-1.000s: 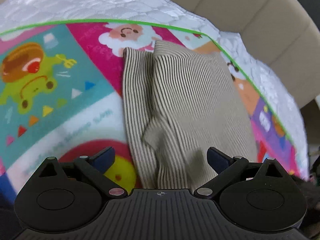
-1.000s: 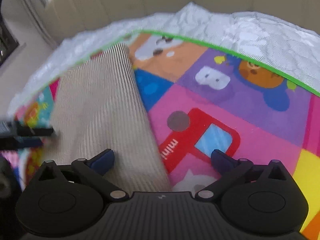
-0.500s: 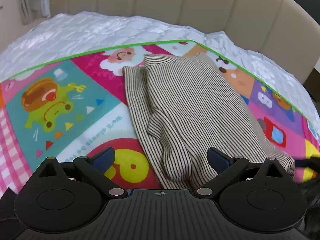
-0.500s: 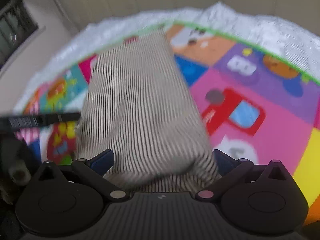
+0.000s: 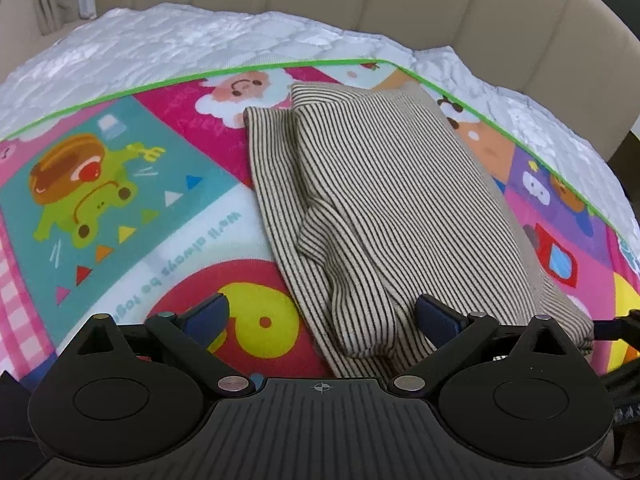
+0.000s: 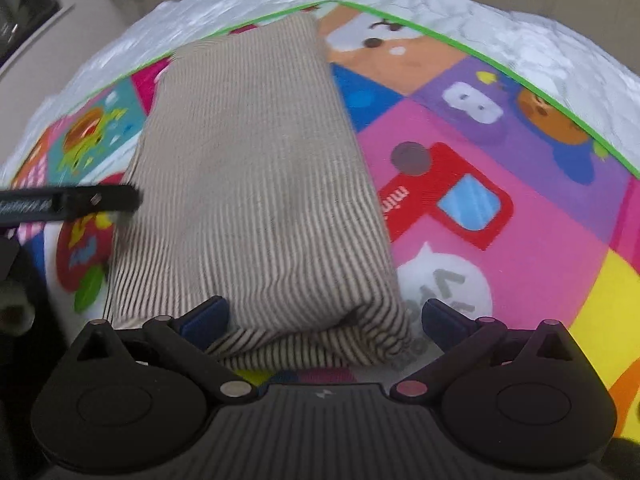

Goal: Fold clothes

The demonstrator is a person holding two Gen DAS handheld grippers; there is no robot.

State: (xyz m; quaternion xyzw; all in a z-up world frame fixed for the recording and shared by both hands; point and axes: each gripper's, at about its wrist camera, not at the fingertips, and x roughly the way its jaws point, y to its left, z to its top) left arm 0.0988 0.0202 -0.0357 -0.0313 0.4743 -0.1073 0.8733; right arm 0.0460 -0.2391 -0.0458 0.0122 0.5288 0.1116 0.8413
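- The striped garment (image 5: pixel 384 200) lies folded into a long bundle on the play mat (image 5: pixel 120 184), toward the mat's far right corner; probably one crosswise fold remains.
- Its long axis runs from the near edge to the far edge.
- Left gripper (image 5: pixel 320 316) and right gripper (image 6: pixel 324 316) are spread wide, empty.

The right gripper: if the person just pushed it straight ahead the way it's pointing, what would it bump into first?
Most likely the folded striped garment. The right gripper has its jaws open, and the garment's near edge lies between them on the colourful mat. How high the gripper sits above the cloth is hard to tell.
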